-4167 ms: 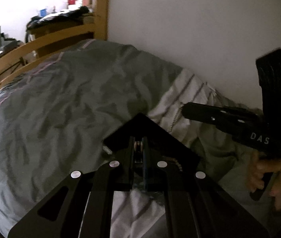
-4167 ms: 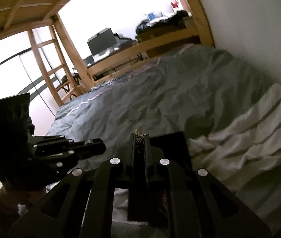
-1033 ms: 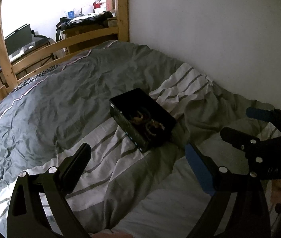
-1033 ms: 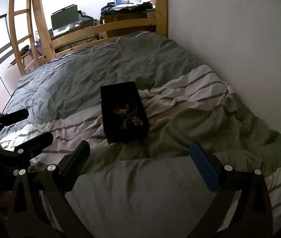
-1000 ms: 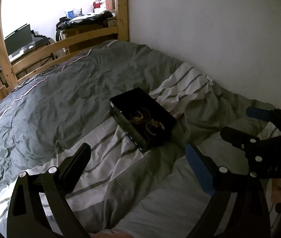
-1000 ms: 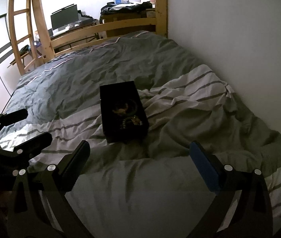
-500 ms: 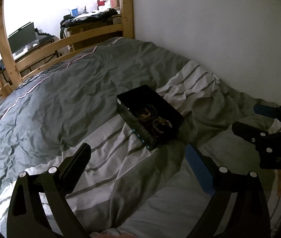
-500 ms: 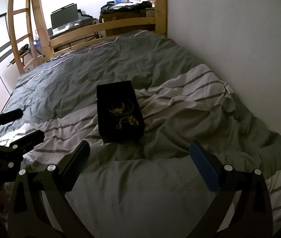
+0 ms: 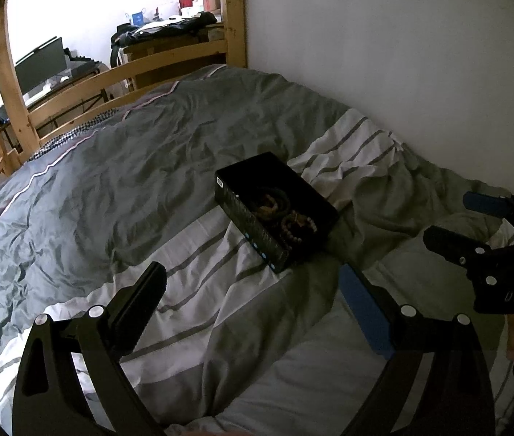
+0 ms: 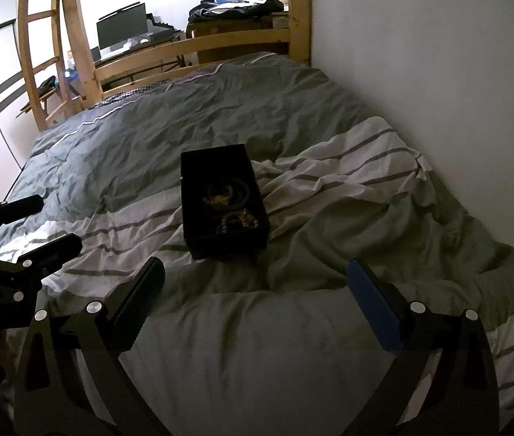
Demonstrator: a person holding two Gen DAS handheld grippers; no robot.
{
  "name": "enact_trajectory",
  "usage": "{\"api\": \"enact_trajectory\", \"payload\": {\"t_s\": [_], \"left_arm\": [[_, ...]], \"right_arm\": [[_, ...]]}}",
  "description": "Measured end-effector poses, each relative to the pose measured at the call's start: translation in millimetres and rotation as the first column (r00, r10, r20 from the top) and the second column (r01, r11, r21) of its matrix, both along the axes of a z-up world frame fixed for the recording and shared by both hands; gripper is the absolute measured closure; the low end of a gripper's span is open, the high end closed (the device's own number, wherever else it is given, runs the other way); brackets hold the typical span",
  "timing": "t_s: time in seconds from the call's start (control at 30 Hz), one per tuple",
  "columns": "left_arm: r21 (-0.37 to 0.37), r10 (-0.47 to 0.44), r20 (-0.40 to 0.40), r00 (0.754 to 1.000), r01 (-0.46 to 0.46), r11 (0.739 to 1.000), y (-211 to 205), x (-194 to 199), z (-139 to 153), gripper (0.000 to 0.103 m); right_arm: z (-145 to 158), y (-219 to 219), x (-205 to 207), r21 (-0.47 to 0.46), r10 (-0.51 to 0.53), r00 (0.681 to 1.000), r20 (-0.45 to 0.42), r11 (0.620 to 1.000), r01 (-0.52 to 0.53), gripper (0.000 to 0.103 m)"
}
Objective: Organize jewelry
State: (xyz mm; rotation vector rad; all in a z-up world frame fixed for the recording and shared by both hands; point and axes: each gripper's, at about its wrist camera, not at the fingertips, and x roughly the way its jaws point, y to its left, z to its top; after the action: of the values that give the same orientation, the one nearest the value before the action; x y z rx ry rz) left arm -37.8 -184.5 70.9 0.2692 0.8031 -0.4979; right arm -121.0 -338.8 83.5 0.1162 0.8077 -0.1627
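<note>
Change: both grippers pulled back from 4.2 s ago, then clamped at the box, now spread wide and empty.
Left gripper (image 9: 253, 287): wide apart, holding nothing.
Right gripper (image 10: 257, 285): wide apart, holding nothing.
Box (image 10: 189, 196): black, lidless, resting on the striped duvet (image 10: 329, 189), ahead of both grippers.
Contents: beaded bracelets (image 9: 298, 225) and jewelry (image 10: 226, 194) heaped inside.
Writing: "DAS" on right gripper body; small white label on box corner, unreadable.

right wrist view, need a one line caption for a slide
Open black box of beaded bracelets on a rumpled striped duvet, right gripper open and empty before it.
</note>
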Motion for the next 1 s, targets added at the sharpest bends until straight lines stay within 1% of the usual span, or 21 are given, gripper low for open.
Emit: {"api": "enact_trajectory", "payload": {"t_s": [0.3,0.6,1.0], "left_arm": [[0.001,0.0,-0.002,1.0,0.0,1.0,-0.9,-0.3,-1.2,0.009],[0.01,0.003,-0.015,1.0,-0.003,1.0,8.4,-1.1,-6.8,0.009],[0.015,0.003,-0.018,1.0,-0.002,1.0,5.3,-0.3,-6.4,0.009]], "right_arm": [[-0.8,2.5,0.6,0.0,0.003,1.0,-0.001,1.0,-0.003,0.004],[-1.7,3.4,0.8,-0.001,0.007,1.0,0.0,1.0,-0.007,0.004],[-3.4,6.6,0.9,-0.002,0.009,1.0,-0.003,1.0,-0.009,0.004]]}}
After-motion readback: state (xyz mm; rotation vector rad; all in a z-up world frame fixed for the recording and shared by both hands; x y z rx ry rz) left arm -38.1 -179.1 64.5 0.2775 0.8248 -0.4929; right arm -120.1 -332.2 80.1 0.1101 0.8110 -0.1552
